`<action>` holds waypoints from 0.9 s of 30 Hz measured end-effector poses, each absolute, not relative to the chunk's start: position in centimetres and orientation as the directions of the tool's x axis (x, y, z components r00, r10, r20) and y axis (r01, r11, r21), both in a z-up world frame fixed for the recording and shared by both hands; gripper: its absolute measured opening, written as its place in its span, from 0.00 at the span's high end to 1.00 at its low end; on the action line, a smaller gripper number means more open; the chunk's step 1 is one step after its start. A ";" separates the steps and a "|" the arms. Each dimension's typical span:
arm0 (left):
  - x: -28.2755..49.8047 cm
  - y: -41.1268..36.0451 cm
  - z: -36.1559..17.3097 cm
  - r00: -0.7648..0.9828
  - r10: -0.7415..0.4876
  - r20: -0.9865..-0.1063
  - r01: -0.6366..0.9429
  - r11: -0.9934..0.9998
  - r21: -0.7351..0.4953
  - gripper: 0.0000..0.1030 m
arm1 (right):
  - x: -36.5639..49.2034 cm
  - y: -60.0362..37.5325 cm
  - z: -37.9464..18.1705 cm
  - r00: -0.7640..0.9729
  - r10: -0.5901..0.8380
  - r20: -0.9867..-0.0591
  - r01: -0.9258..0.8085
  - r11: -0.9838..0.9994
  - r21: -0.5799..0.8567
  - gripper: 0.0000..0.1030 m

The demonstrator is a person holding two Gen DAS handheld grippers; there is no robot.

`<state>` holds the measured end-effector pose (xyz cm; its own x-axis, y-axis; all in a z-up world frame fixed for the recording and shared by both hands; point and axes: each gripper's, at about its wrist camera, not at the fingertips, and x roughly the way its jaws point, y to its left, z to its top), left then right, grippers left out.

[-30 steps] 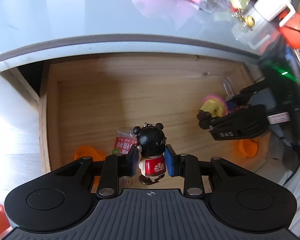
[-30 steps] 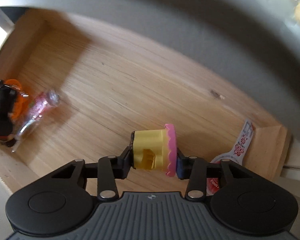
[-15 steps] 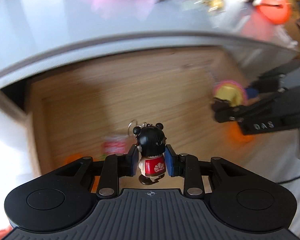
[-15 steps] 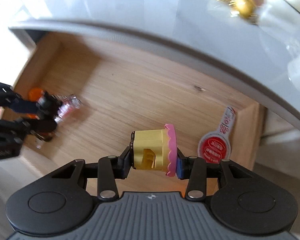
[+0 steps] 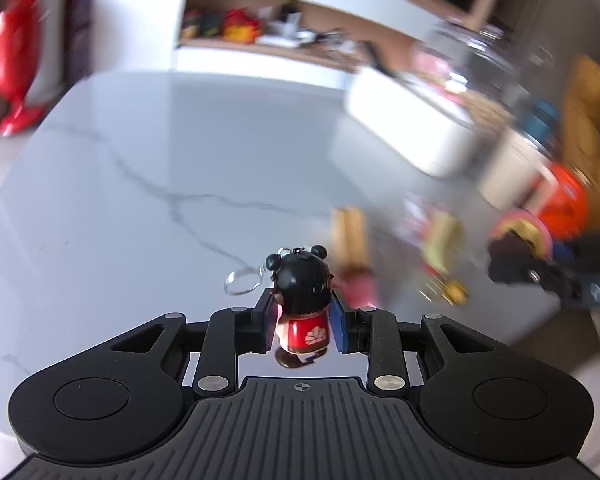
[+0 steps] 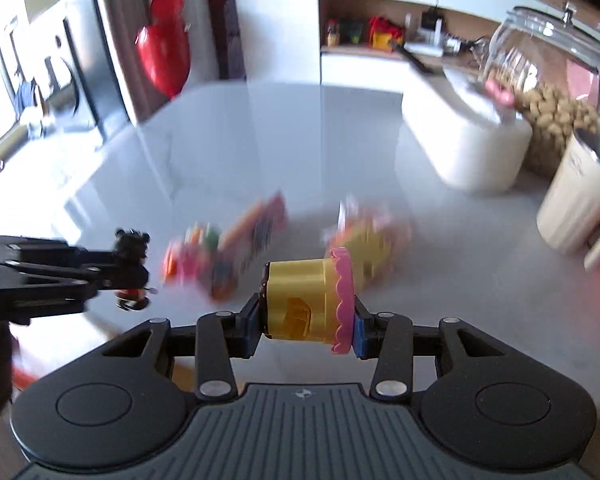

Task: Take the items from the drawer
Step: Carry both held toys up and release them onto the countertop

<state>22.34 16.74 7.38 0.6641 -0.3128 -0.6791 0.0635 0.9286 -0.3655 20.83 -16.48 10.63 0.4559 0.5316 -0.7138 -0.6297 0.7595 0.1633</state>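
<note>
Left wrist view: left gripper (image 5: pixel 302 322) is clamped on a doll (image 5: pixel 302 304) with black hair and a red top, pinched at its sides between both pads, upright, above the marble table (image 5: pixel 140 184). A key ring (image 5: pixel 242 280) hangs off the doll's head. Right gripper (image 5: pixel 540 268) shows at the right edge, blurred.

Right wrist view: right gripper (image 6: pixel 308 322) grips a yellow cupcake toy (image 6: pixel 306 300) with a pink frill, lying sideways between the pads, also held over the table. Beyond it blurred toys (image 6: pixel 228 252) lie on the tabletop, too smeared to name. A white box (image 6: pixel 464 148), a glass jar (image 6: pixel 552 80) and a mug (image 6: pixel 576 208) stand at the right.
</note>
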 end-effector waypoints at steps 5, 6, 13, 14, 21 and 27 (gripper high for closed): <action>23.8 18.1 5.2 0.687 -0.330 -0.647 0.048 0.910 -0.412 0.66 | 24.9 -11.3 7.4 0.426 0.527 -0.736 -0.628 0.757 0.178 0.59; 23.9 18.0 5.4 0.690 -0.316 -0.652 0.048 0.918 -0.393 0.66 | 25.4 -10.5 6.4 0.417 0.520 -0.745 -0.625 0.759 0.180 0.59; 23.8 18.1 5.6 0.704 -0.279 -0.653 0.053 0.938 -0.343 0.66 | 26.3 -7.7 2.8 0.397 0.500 -0.770 -0.619 0.765 0.178 0.57; 23.6 17.9 5.8 0.704 -0.277 -0.654 0.048 0.937 -0.345 0.66 | 26.4 -7.8 2.9 0.396 0.500 -0.770 -0.618 0.766 0.179 0.57; 23.5 19.1 5.5 0.713 -0.243 -0.658 -0.020 0.930 -0.366 0.72 | 24.9 -9.3 4.2 0.392 0.551 -0.736 -0.630 0.744 0.222 0.51; 23.0 20.7 5.0 0.722 -0.236 -0.650 -0.054 0.918 -0.393 0.68 | 23.0 -11.9 5.7 0.432 0.561 -0.706 -0.635 0.745 0.204 0.50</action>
<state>22.98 20.66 4.97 0.7220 -0.2362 -0.6503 -0.0538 0.9179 -0.3932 22.97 -11.86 5.71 0.4321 0.5613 -0.7059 -0.6346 0.7454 0.2041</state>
